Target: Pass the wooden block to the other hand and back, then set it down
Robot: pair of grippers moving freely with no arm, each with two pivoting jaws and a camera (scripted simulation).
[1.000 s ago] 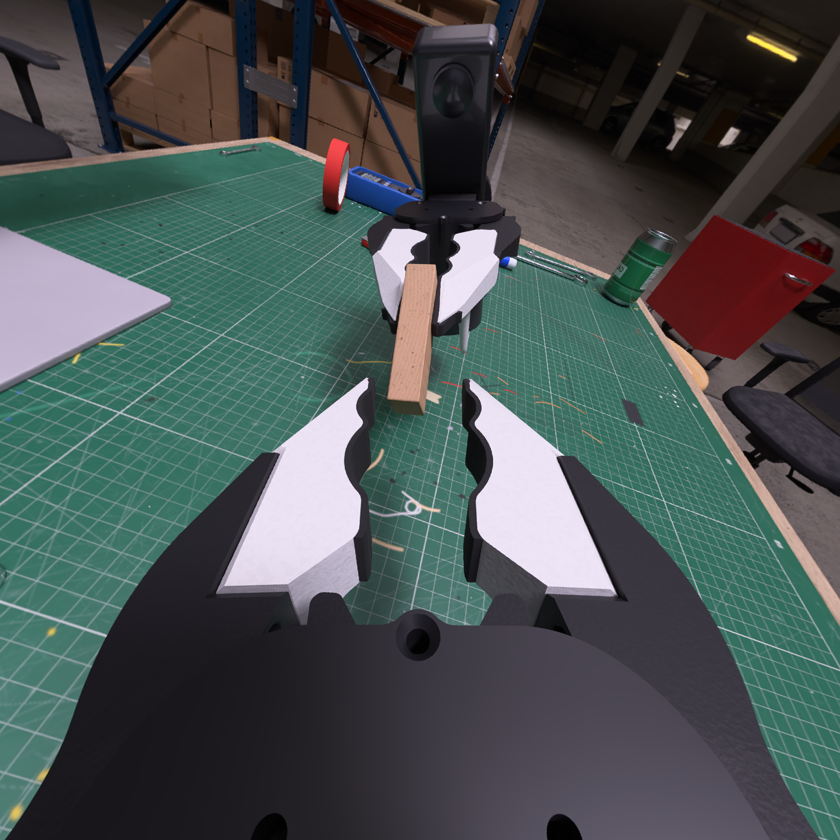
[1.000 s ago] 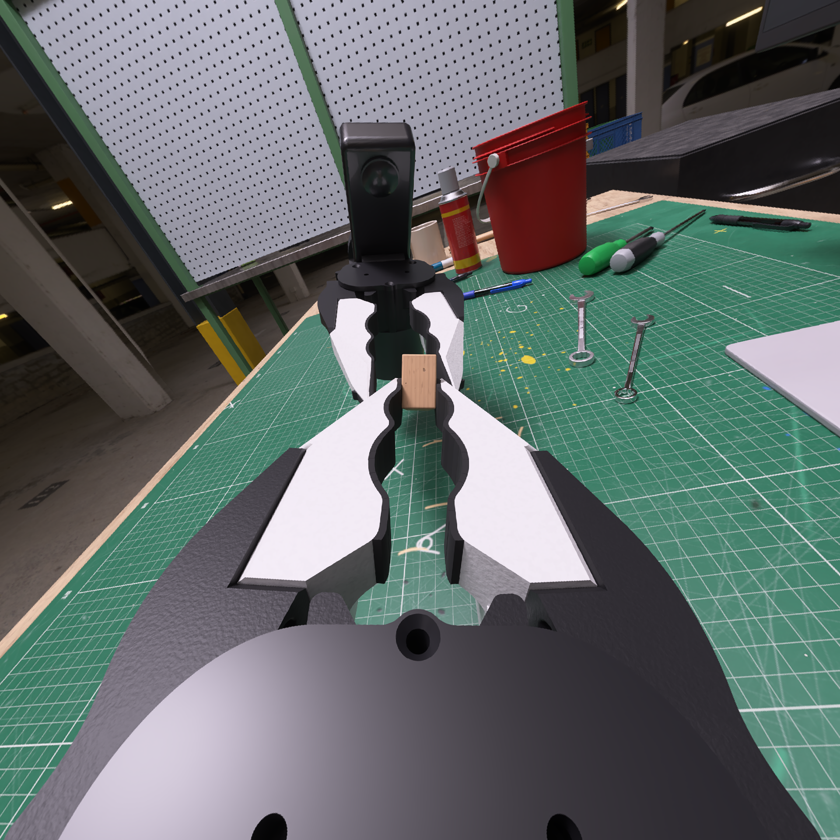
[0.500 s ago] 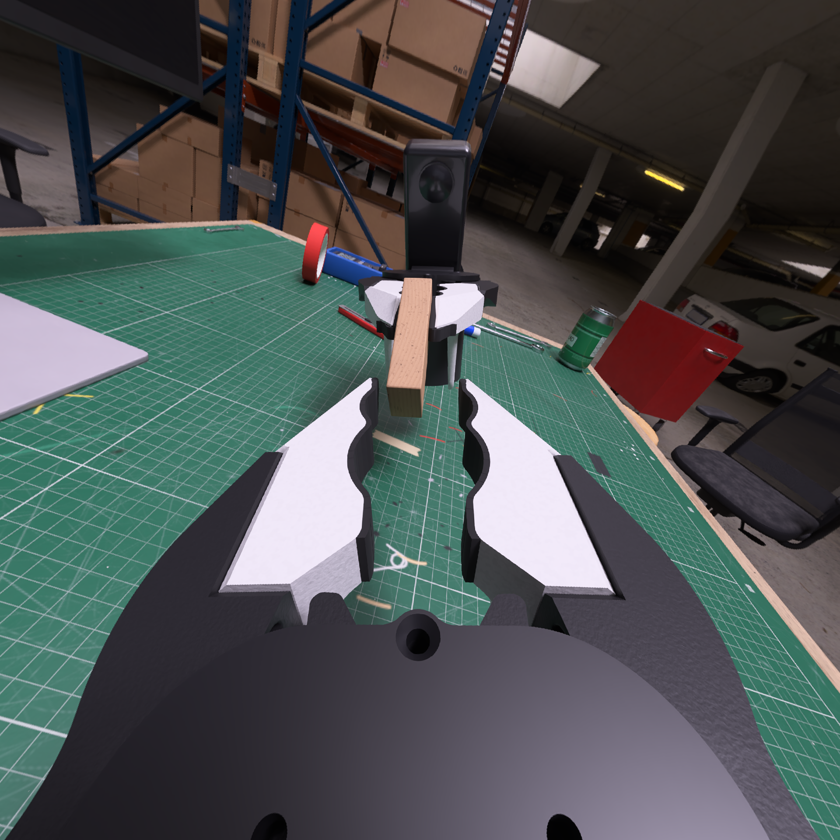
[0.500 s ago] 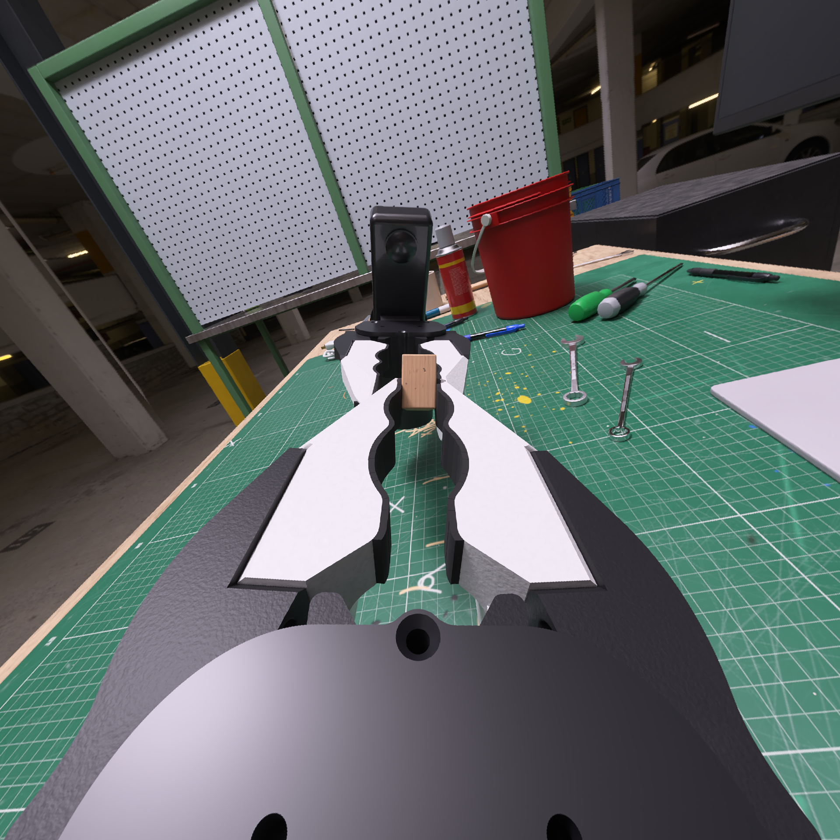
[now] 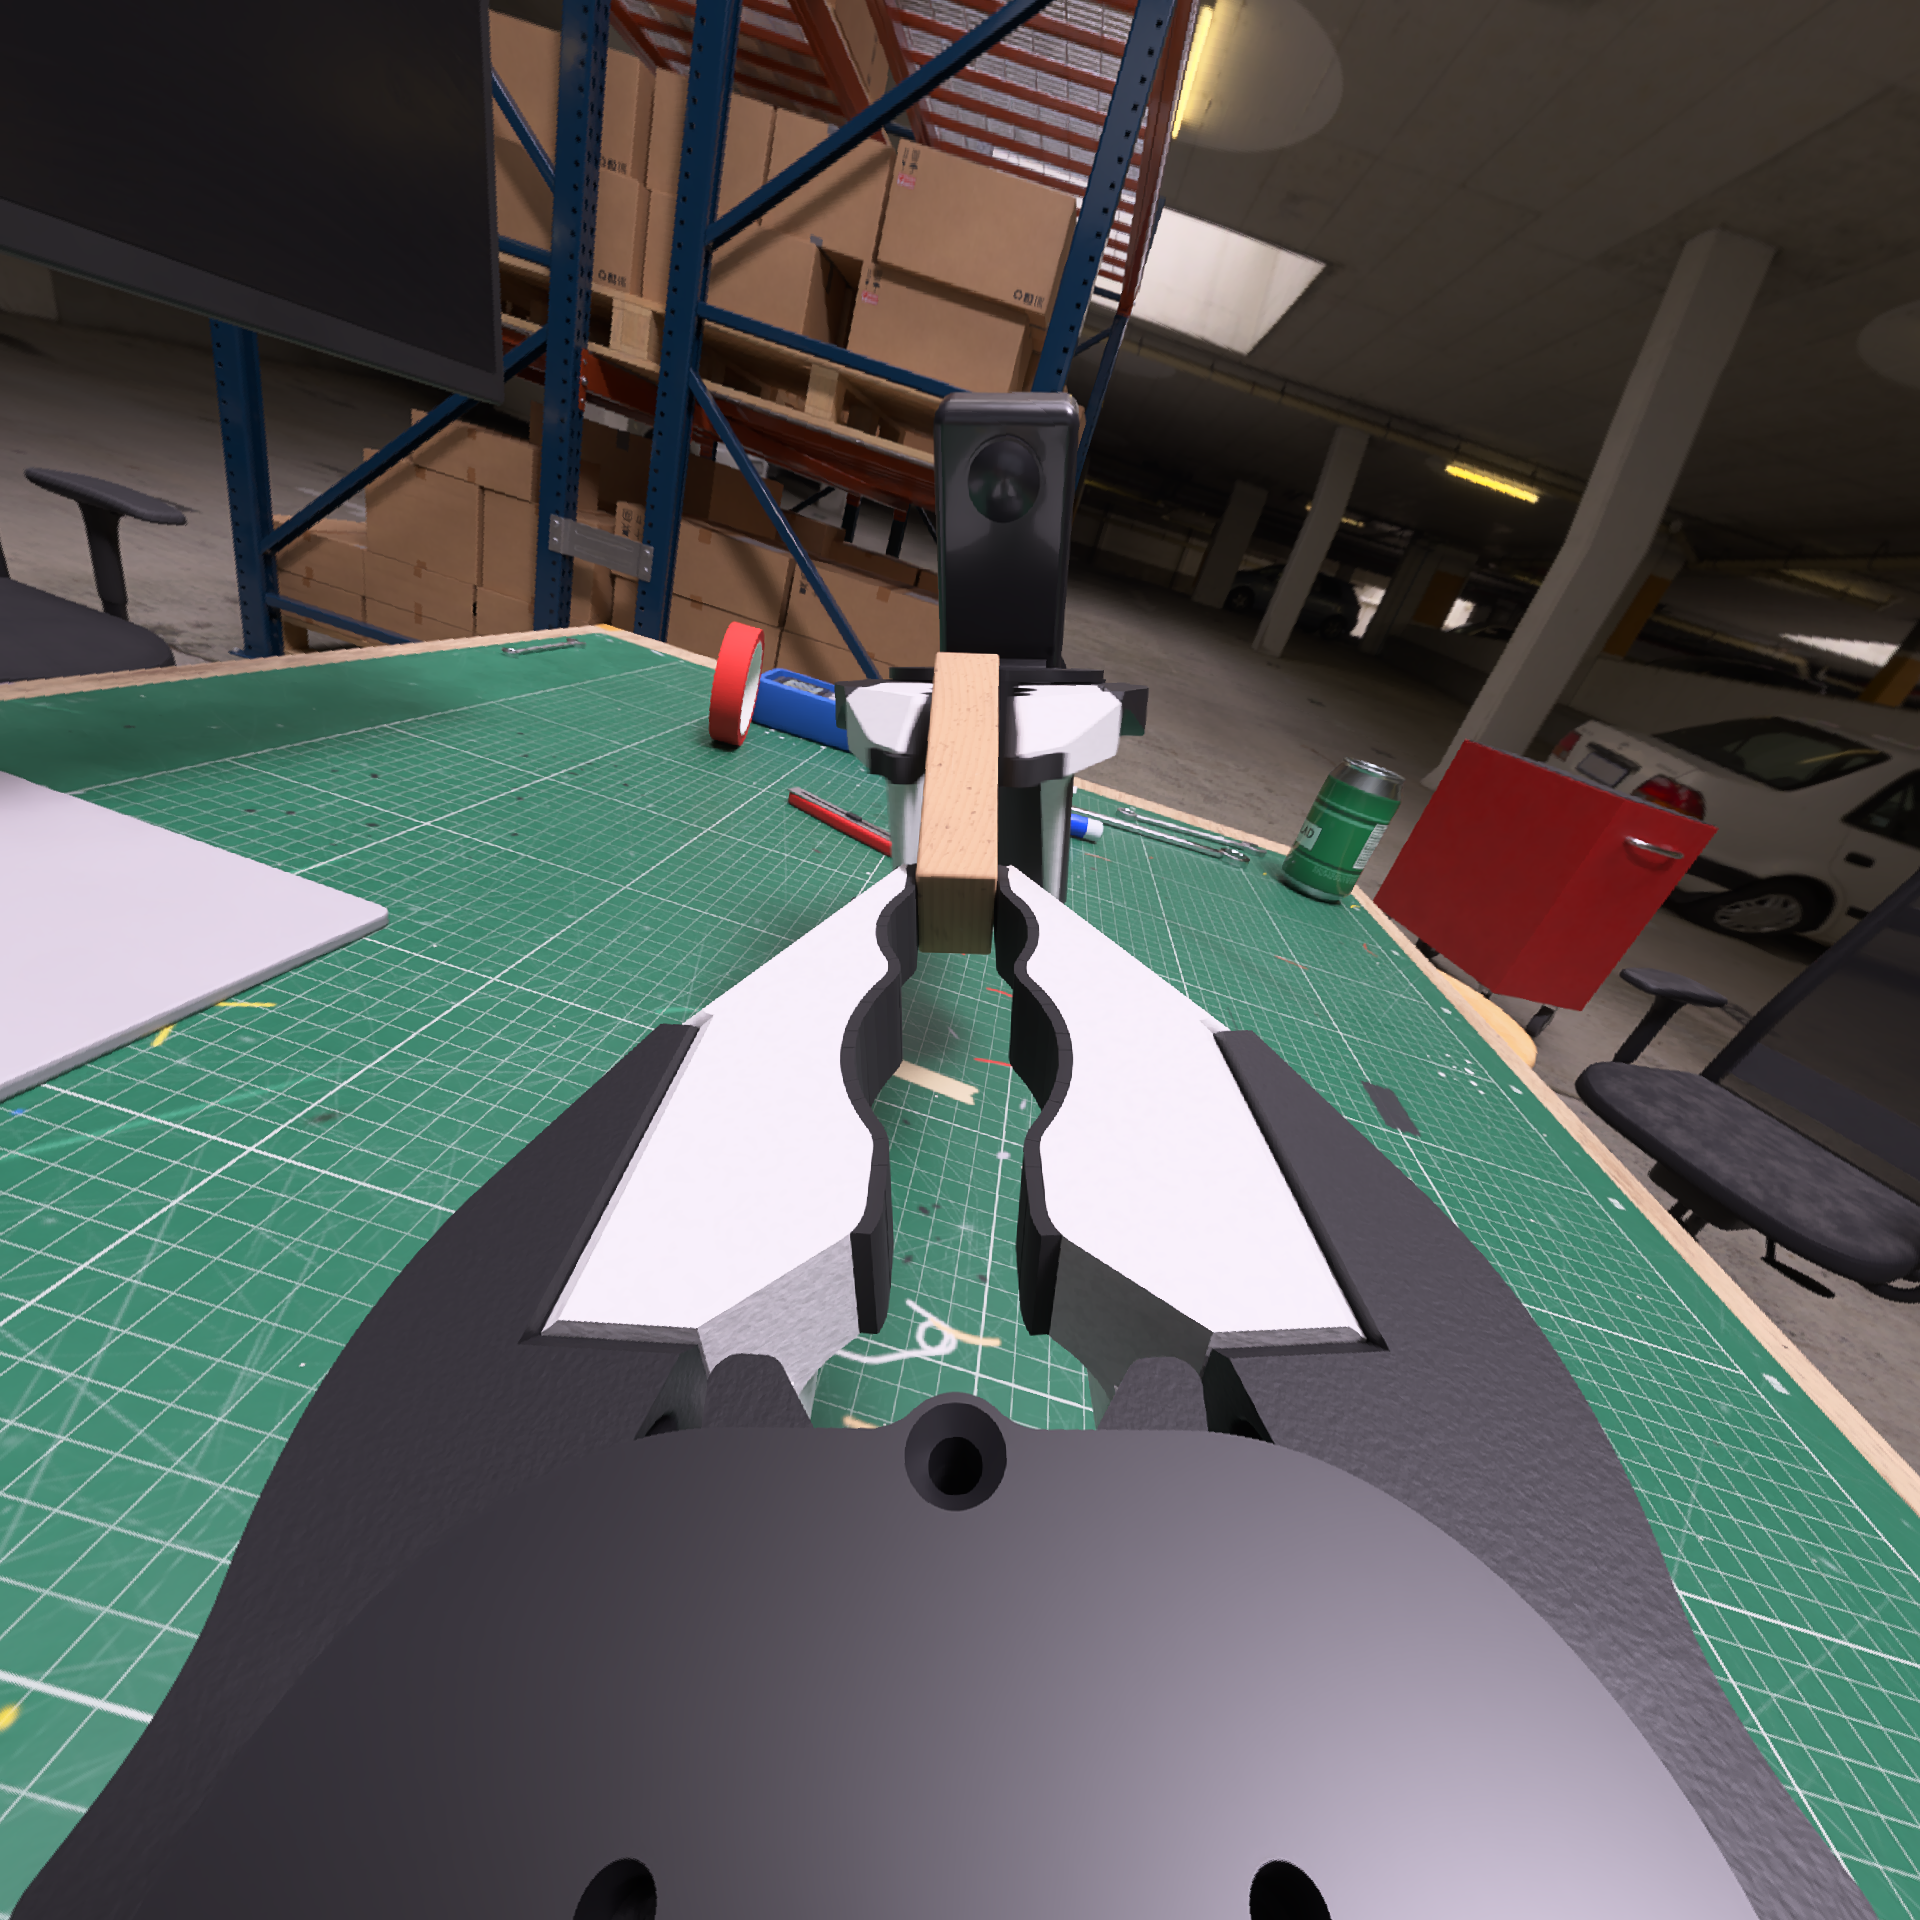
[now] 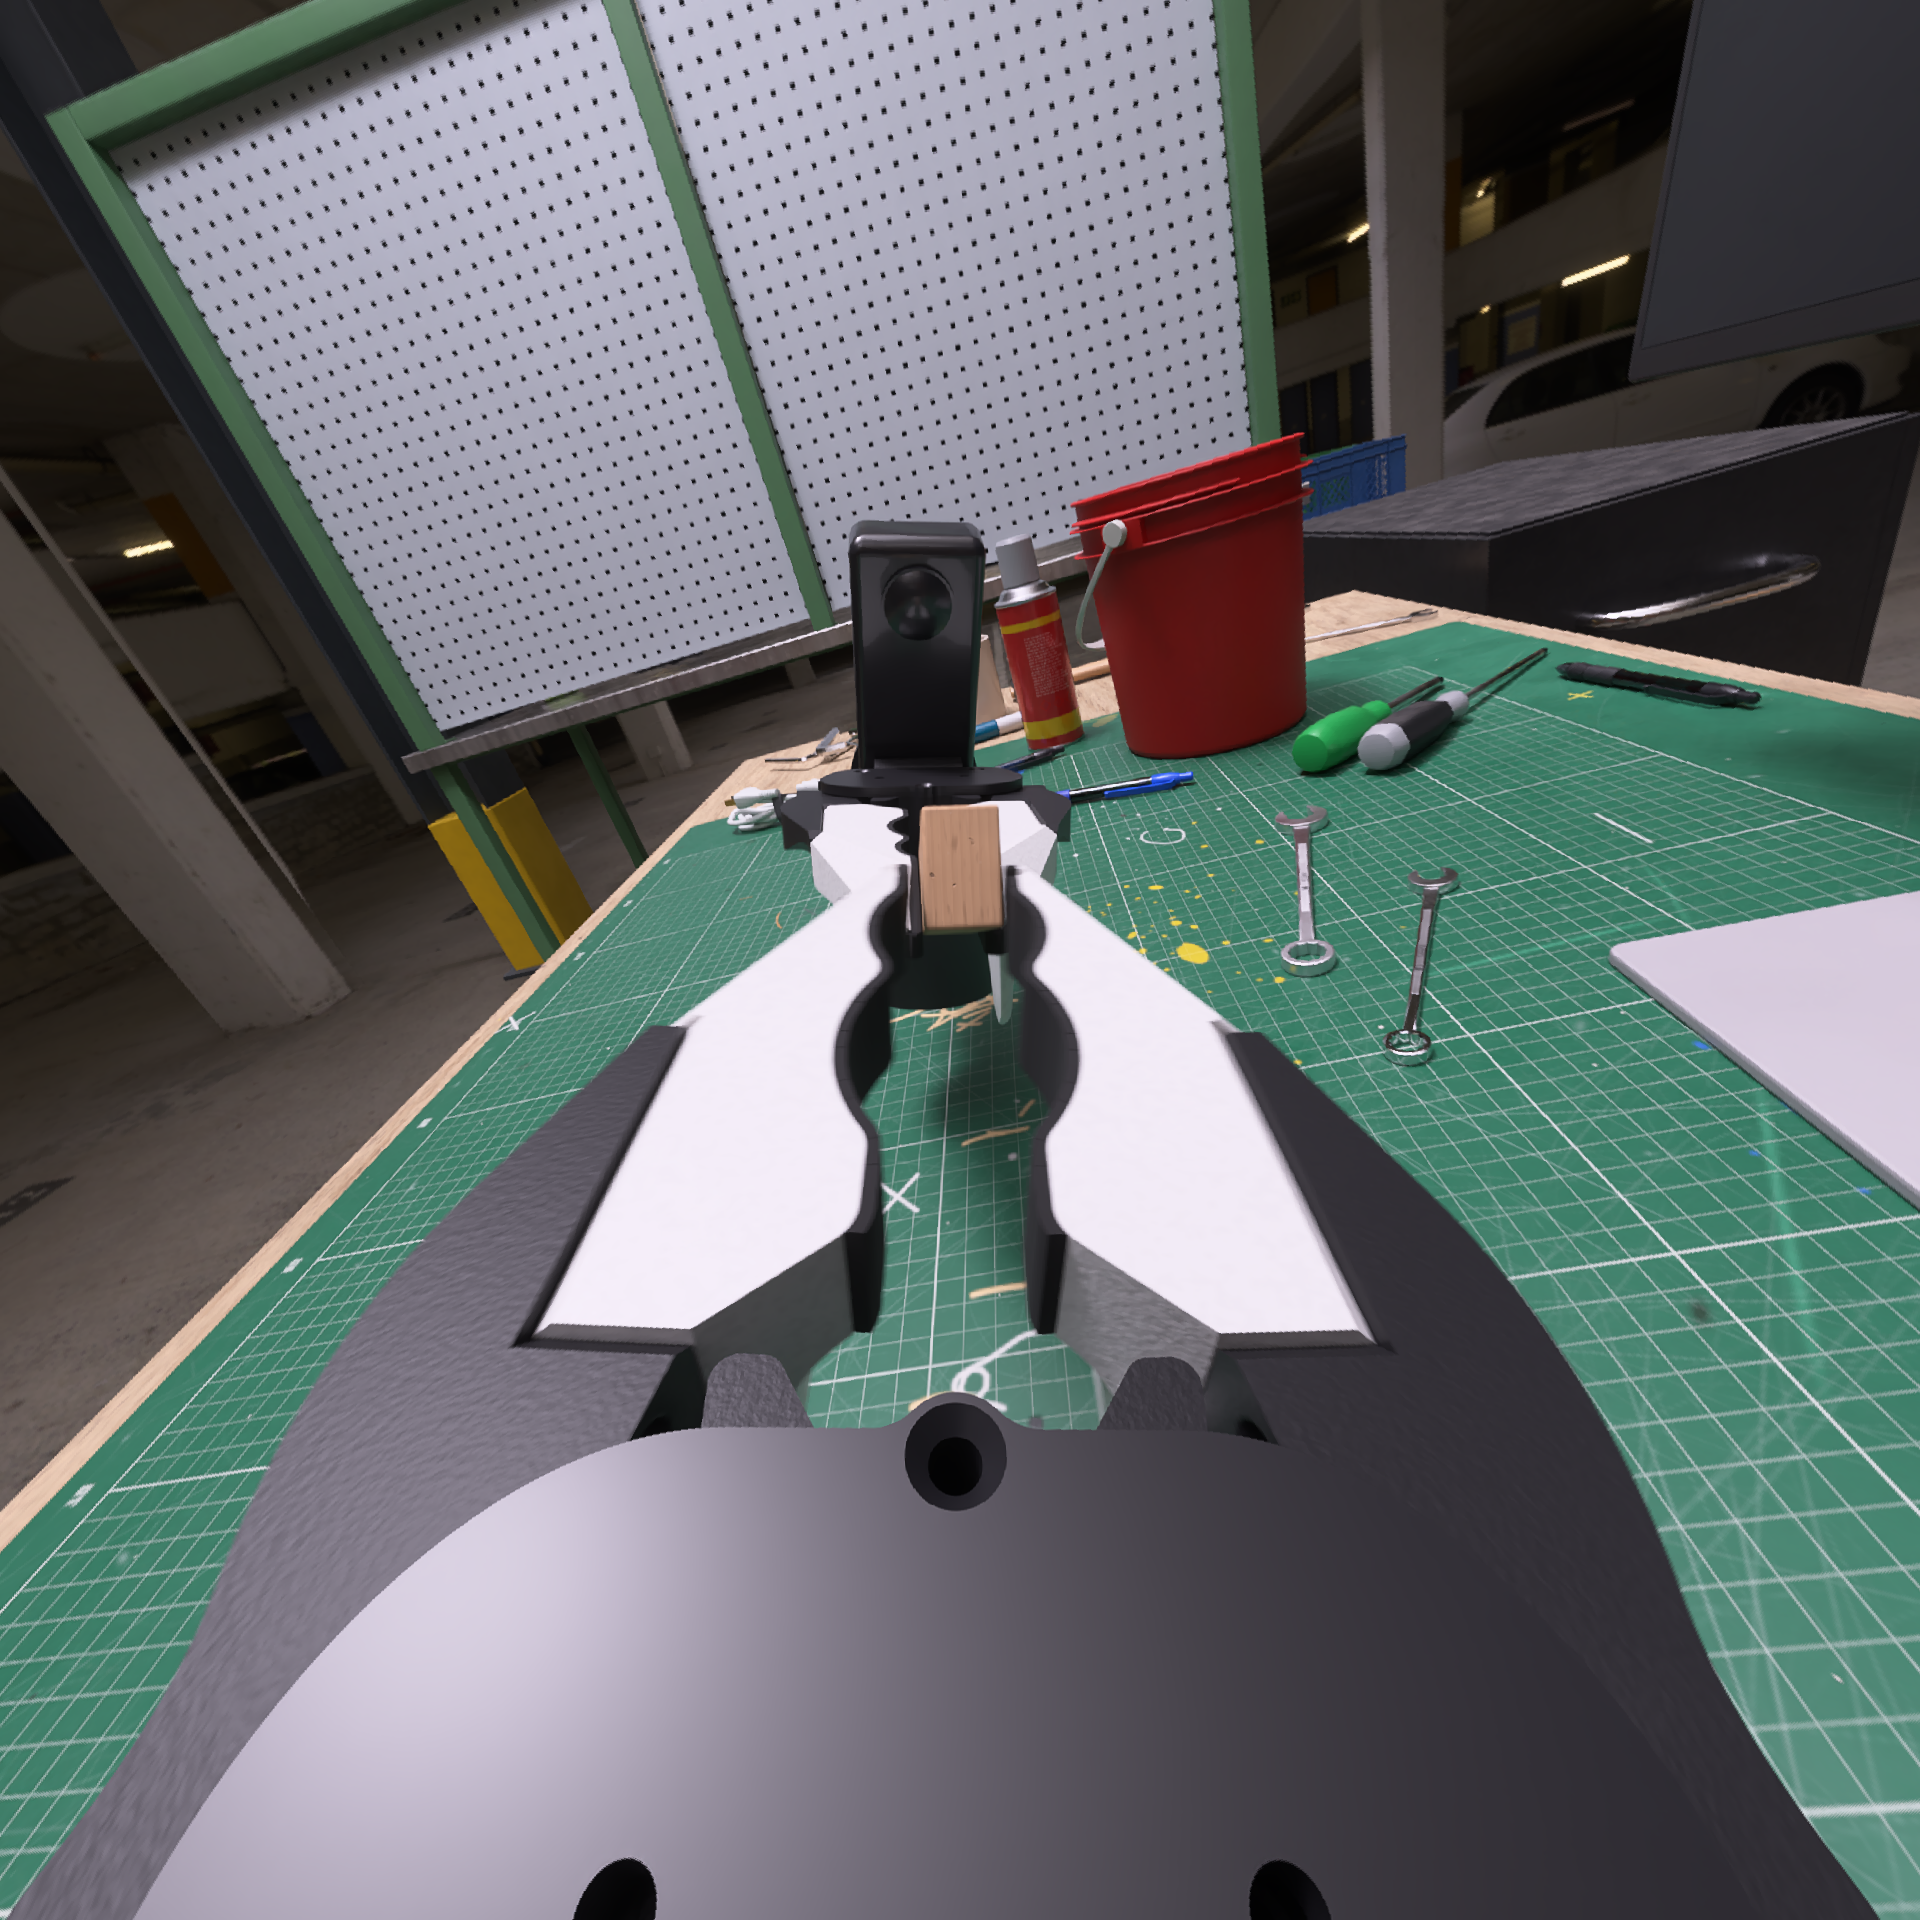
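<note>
The wooden block is a long pale bar held level above the green cutting mat, between my two grippers, which face each other. My left gripper is shut on its near end, both fingertips against its sides. My right gripper is shut on the other end, whose square end face shows in the right wrist view. In the left wrist view the right gripper's white fingers flank the far end. In the right wrist view the left gripper's fingers show just beyond the block.
A grey board lies on the mat at the left; it also shows in the right wrist view. A red tape roll and a green can stand near the far edge. A red bucket, a spray can, two wrenches and screwdrivers lie on the right gripper's far side.
My left gripper has moved forward and closed on the near end of the block. Both grippers have risen and levelled. The right gripper has kept its hold.
</note>
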